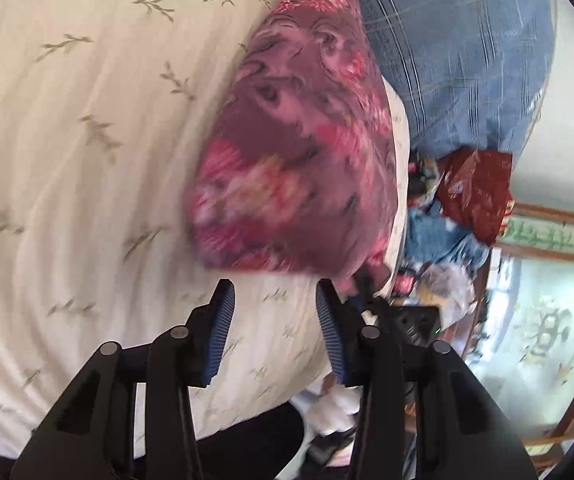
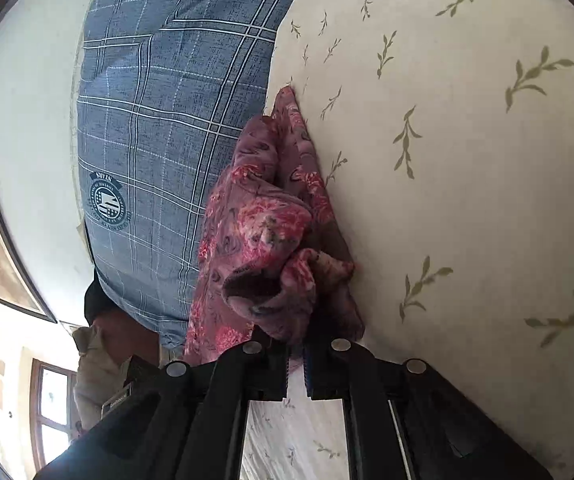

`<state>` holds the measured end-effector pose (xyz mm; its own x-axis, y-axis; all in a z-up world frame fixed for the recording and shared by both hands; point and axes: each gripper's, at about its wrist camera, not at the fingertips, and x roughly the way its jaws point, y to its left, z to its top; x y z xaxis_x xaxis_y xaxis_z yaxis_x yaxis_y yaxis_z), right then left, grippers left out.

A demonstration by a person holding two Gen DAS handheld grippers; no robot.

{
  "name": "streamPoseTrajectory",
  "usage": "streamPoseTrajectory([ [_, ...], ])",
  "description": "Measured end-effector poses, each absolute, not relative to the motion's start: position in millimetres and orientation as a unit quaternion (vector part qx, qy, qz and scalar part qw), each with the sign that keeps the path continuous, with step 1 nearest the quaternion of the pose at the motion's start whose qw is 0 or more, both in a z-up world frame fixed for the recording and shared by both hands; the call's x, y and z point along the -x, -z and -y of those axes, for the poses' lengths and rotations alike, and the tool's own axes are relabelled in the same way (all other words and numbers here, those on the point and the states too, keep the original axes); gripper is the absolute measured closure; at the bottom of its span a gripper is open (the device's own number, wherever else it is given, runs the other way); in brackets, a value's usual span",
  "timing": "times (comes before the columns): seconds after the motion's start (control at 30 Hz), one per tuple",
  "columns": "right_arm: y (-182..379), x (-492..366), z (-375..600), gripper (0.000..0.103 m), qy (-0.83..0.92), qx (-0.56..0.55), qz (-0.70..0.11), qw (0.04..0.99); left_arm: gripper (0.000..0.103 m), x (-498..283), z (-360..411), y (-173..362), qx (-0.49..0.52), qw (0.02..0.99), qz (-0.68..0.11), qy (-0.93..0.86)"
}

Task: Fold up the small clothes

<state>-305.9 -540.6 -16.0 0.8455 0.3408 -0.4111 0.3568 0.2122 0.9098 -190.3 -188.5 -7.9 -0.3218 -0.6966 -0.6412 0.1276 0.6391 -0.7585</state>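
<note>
Left wrist view is showing the left hand-held gripper (image 1: 275, 292) at the lower centre of the frame, its two blue ribbed pads (image 1: 223, 332) standing apart with only bedsheet between them. Nothing is lying in the gap. Just above the fingertips a pink and maroon floral garment (image 1: 299, 152) is filling the middle of the frame, blurred, its lower edge hanging close over the pads without touching them as far as can be told. The garment is lying against a cream bedsheet (image 1: 87, 160) printed with small olive leaf sprigs, which is taking up the whole left half. At the upper right a blue plaid pillow (image 1: 459, 52) is sitting behind the garment, and below it, at the right edge, a heap of mixed items including a dark red bag (image 1: 479, 192) is showing.

Right wrist view is showing the right hand-held gripper (image 2: 295, 354) at the lower centre, its pads drawn nearly together and pinching a bunched fold of the same floral garment (image 2: 263, 240). The cloth is rising from the pinch toward the middle of the frame, crumpled, lying between the blue plaid pillow (image 2: 159, 120) on the left and the leaf-printed bedsheet (image 2: 467, 160) on the right.
</note>
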Motion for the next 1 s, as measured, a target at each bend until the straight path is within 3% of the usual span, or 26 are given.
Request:
streamPoseTrajectory([
  [0.07, 0, 320, 542, 0.088, 0.016, -0.621, -0.284, 0.730, 0.065, 195, 178, -12, 0.191, 0.551, -0.699, 0.414],
  [0.13, -30, 337, 550, 0.086, 0.035, -0.610, -0.235, 0.756, 0.065, 191, 176, -41, 0.184, 0.578, -0.663, 0.440],
  [0.3, -81, 311, 541, 0.086, 0.057, -0.506, -0.214, 0.833, 0.063, 185, 218, -96, 0.064, 0.700, -0.564, 0.433],
  [0.4, -101, 305, 533, 0.086, 0.076, -0.462, -0.179, 0.865, 0.063, 187, 239, -87, -0.002, 0.738, -0.536, 0.409],
  [0.47, -103, 306, 533, 0.086, 0.094, -0.443, -0.170, 0.875, 0.061, 188, 251, -58, -0.032, 0.722, -0.561, 0.403],
  [0.6, -102, 312, 535, 0.086, 0.123, -0.435, -0.154, 0.878, 0.051, 203, 249, -38, -0.075, 0.750, -0.517, 0.406],
  [0.73, -95, 287, 523, 0.086, 0.101, -0.389, -0.208, 0.892, 0.046, 183, 246, -29, -0.030, 0.730, -0.549, 0.407],
  [0.83, -40, 253, 512, 0.093, 0.088, -0.362, -0.355, 0.857, 0.036, 177, 242, -24, -0.019, 0.719, -0.563, 0.407],
  [0.93, -34, 254, 514, 0.094, 0.079, -0.363, -0.347, 0.861, 0.038, 172, 224, -33, 0.029, 0.695, -0.575, 0.431],
  [0.97, -40, 253, 518, 0.086, 0.083, -0.369, -0.345, 0.859, 0.040, 167, 218, -38, 0.051, 0.687, -0.578, 0.438],
  [1.0, -51, 254, 522, 0.087, 0.086, -0.373, -0.322, 0.866, 0.040, 163, 215, -44, 0.069, 0.684, -0.575, 0.444],
])
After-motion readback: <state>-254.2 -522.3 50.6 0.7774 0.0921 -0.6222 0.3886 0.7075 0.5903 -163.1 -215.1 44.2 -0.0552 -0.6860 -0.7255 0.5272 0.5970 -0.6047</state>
